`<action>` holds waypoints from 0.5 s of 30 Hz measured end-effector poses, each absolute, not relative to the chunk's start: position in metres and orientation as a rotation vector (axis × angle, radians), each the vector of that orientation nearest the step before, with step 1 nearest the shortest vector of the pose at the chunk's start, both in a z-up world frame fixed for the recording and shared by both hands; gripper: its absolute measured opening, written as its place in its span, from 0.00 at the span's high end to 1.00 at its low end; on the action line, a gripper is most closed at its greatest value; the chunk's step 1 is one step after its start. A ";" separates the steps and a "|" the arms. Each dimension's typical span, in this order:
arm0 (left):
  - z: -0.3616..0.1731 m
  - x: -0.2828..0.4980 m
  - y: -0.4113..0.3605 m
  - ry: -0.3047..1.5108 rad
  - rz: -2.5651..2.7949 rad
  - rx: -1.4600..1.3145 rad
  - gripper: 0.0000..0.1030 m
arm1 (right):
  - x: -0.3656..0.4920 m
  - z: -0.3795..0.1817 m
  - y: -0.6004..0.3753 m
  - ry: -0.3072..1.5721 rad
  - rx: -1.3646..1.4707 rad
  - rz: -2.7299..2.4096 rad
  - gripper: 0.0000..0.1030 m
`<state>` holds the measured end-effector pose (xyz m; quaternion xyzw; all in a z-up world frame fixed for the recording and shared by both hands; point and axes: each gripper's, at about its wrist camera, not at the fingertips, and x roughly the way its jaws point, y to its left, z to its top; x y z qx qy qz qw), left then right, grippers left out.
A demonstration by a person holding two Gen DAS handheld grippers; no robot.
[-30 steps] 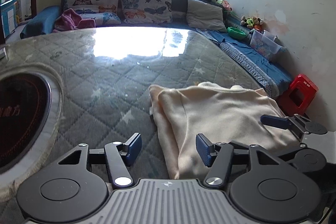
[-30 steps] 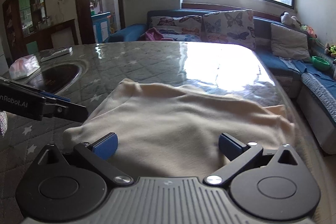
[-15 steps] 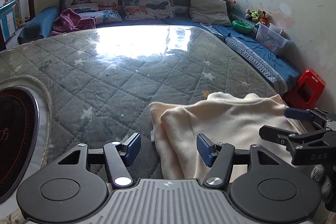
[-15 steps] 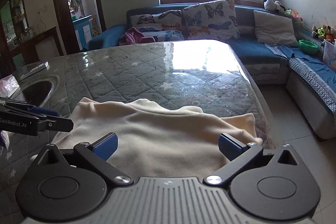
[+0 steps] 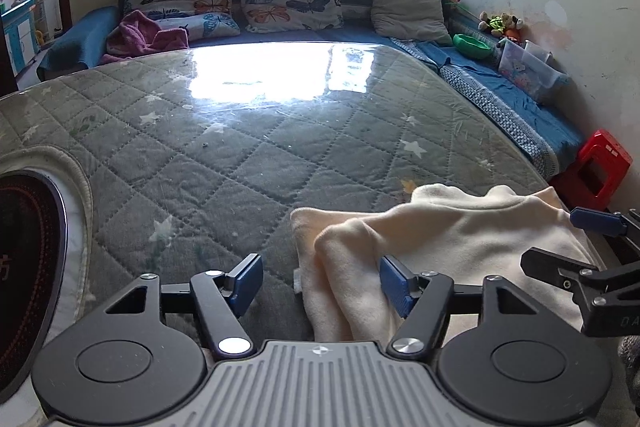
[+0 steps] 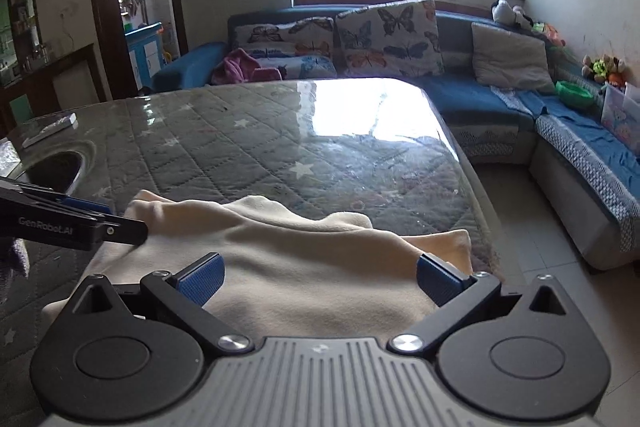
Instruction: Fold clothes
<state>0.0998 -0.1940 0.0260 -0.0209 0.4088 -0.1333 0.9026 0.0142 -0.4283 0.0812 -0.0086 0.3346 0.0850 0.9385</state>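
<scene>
Left wrist view: the left gripper (image 5: 320, 281) hangs low over the near edge of a grey quilted table (image 5: 248, 155) with star print under a glossy clear cover, and its jaws are opening, standing fairly wide. The left edge of a folded cream sweater (image 5: 440, 239) lies between the blue pads (image 5: 394, 285); the right pad rests against a raised fold of the cloth, while the left pad is clear of it over bare quilting, so nothing is pinched. The sweater sits at the near right corner of the table, close to the right-hand edge. At the right side of this view the right gripper (image 5: 576, 243) reaches in over the sweater's right part. A round dark induction hob (image 5: 28, 267) is set into the table at the near left. In the right wrist view the right gripper (image 6: 320, 277) has its jaws spread wide, with the sweater (image 6: 304, 259) lying flat below and between the pads and not clamped. Far behind stands a blue corner sofa (image 6: 472, 95) with butterfly cushions (image 6: 388, 35).
</scene>
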 end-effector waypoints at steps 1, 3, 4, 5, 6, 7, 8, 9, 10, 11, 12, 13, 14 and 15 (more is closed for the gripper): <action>0.027 0.096 -0.194 0.845 -0.278 -0.043 0.31 | 0.008 0.084 -0.426 0.675 -0.026 0.176 0.00; 0.028 0.087 -0.193 0.842 -0.284 -0.042 0.27 | -0.004 0.087 -0.421 0.661 -0.043 0.177 0.00; 0.029 0.082 -0.192 0.840 -0.287 -0.043 0.23 | -0.010 0.089 -0.418 0.656 -0.049 0.179 0.00; 0.030 0.077 -0.191 0.838 -0.290 -0.044 0.22 | -0.017 0.090 -0.416 0.652 -0.054 0.179 0.00; 0.031 0.073 -0.191 0.836 -0.292 -0.041 0.20 | -0.022 0.090 -0.413 0.650 -0.058 0.175 0.00; 0.031 0.067 -0.191 0.833 -0.292 -0.037 0.19 | -0.025 0.091 -0.412 0.651 -0.060 0.173 0.00; 0.032 0.062 -0.191 0.830 -0.292 -0.033 0.18 | -0.031 0.091 -0.409 0.654 -0.064 0.168 0.00; 0.032 0.057 -0.191 0.828 -0.292 -0.032 0.14 | -0.038 0.090 -0.408 0.654 -0.065 0.162 0.00; 0.033 0.052 -0.190 0.826 -0.293 -0.032 0.11 | -0.044 0.090 -0.406 0.654 -0.067 0.156 0.00; 0.033 0.048 -0.190 0.824 -0.294 -0.033 0.10 | -0.050 0.089 -0.404 0.654 -0.069 0.149 0.00; 0.034 0.043 -0.190 0.822 -0.297 -0.032 0.09 | -0.055 0.088 -0.402 0.654 -0.073 0.141 0.00; 0.034 0.039 -0.189 0.821 -0.301 -0.031 0.08 | -0.060 0.087 -0.401 0.655 -0.077 0.133 0.00; 0.035 0.035 -0.189 0.819 -0.304 -0.029 0.07 | -0.064 0.087 -0.399 0.655 -0.078 0.128 0.00; 0.035 0.030 -0.189 0.818 -0.308 -0.028 0.04 | -0.068 0.086 -0.398 0.655 -0.078 0.124 0.00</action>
